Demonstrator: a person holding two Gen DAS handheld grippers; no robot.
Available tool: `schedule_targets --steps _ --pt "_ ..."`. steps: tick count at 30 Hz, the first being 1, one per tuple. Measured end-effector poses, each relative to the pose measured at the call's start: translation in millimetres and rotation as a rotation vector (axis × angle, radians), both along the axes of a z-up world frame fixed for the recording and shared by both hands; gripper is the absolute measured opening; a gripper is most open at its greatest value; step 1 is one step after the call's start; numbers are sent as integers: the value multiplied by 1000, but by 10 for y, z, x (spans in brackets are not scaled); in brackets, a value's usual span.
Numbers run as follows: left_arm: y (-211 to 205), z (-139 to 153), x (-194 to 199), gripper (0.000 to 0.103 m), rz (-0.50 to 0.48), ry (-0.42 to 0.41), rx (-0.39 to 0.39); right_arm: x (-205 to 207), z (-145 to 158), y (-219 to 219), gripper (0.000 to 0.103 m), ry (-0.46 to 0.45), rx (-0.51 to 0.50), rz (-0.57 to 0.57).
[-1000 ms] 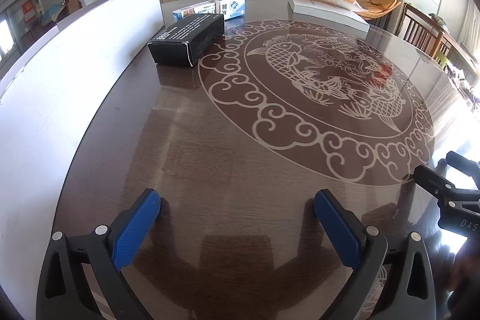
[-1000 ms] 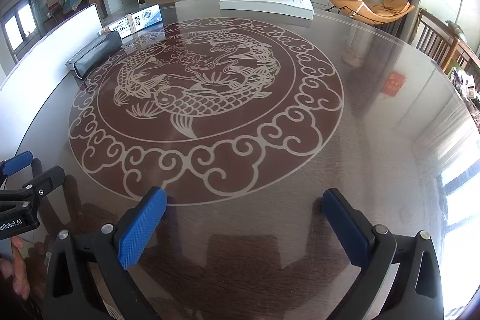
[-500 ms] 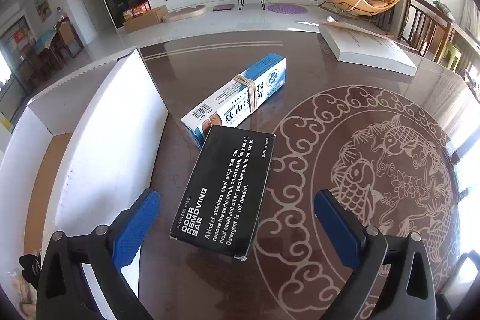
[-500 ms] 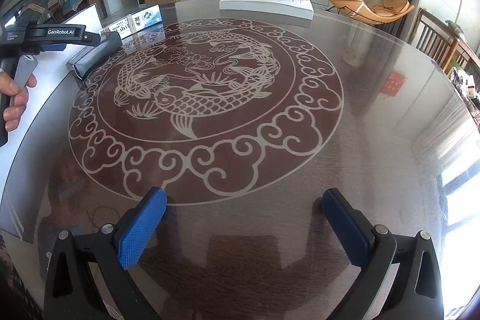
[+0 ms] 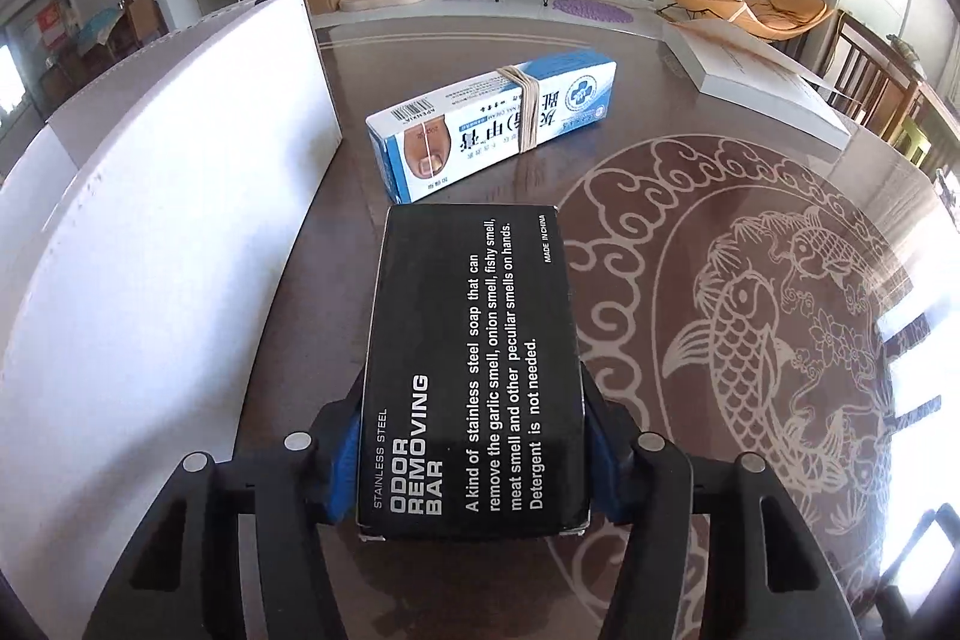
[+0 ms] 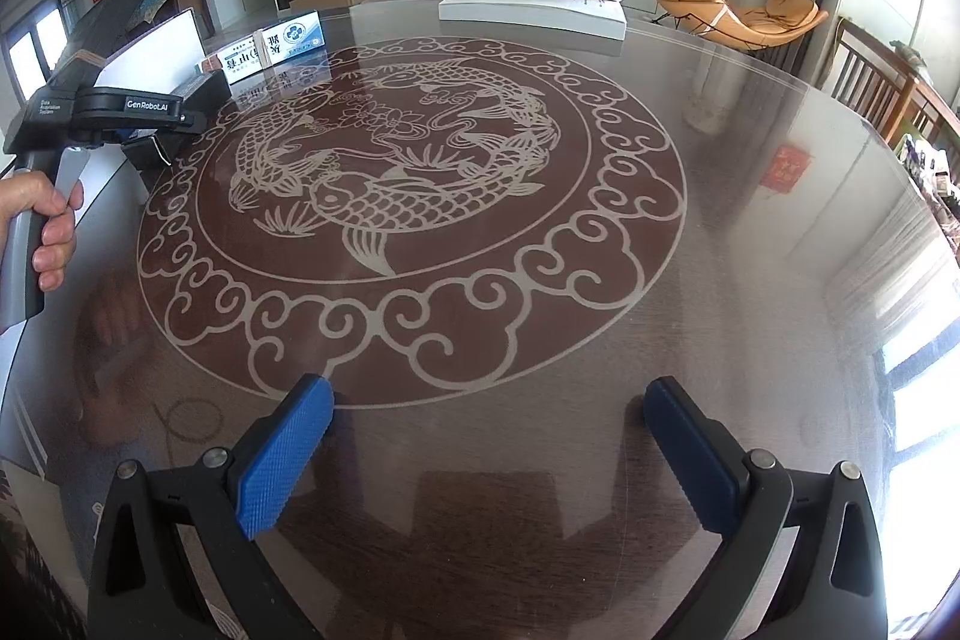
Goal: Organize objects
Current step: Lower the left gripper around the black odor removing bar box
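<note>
Blue pads of the left gripper (image 5: 471,466) have just been closing on the near end of a black box (image 5: 474,370) printed "odor removing bar", which sits between them and hides most of each pad, so only slivers of blue show at its two long sides, pressed against them. The box's underside is hidden, so whether it rests on the dark table (image 5: 690,232) cannot be told. Just beyond its far end lies a blue-and-white carton (image 5: 498,124) bound with a rubber band, flat on the tabletop. A white panel (image 5: 150,232) stands upright along the left, cut off by the frame edge. In the right wrist view the right gripper (image 6: 489,454) hovers over bare glossy wood with its jaws wide apart and nothing between them. At that view's left edge a hand (image 6: 45,226) grips the grey handle of the other tool, whose body covers the black box almost entirely. A flat white box (image 6: 534,13) lies at the table's far side, its top flap raised.
</note>
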State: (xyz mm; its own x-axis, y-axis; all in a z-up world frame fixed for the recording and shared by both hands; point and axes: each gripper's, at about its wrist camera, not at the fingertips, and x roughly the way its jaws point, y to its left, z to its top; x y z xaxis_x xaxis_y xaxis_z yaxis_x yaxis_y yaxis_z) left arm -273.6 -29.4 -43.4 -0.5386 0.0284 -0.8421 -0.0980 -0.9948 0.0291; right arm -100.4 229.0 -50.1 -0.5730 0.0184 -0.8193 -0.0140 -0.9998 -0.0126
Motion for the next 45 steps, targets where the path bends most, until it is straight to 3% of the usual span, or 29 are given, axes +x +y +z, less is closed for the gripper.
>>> schedule_targets --steps 6,7,8,10,13,42,45 --pt "11 -18 1071 60 -31 26 19 -2 -2 -4 103 -1 0 0" --pt "-3 -24 1201 66 -27 41 12 -2 -2 -3 103 -1 0 0" --pt "-25 -42 1292 81 -14 51 6 -1 -2 -2 103 0 0 0" --pt "-94 -93 1353 98 21 45 18 -3 -2 -3 103 -1 -1 1" --pt "-138 -99 1310 103 38 30 23 -1 -1 -15 103 -2 0 1" --pt "-139 -108 1281 103 55 34 24 -4 -3 -24 103 -3 -2 2" --pt "-137 -109 1281 103 56 35 23 -52 11 -28 103 -41 -9 39"
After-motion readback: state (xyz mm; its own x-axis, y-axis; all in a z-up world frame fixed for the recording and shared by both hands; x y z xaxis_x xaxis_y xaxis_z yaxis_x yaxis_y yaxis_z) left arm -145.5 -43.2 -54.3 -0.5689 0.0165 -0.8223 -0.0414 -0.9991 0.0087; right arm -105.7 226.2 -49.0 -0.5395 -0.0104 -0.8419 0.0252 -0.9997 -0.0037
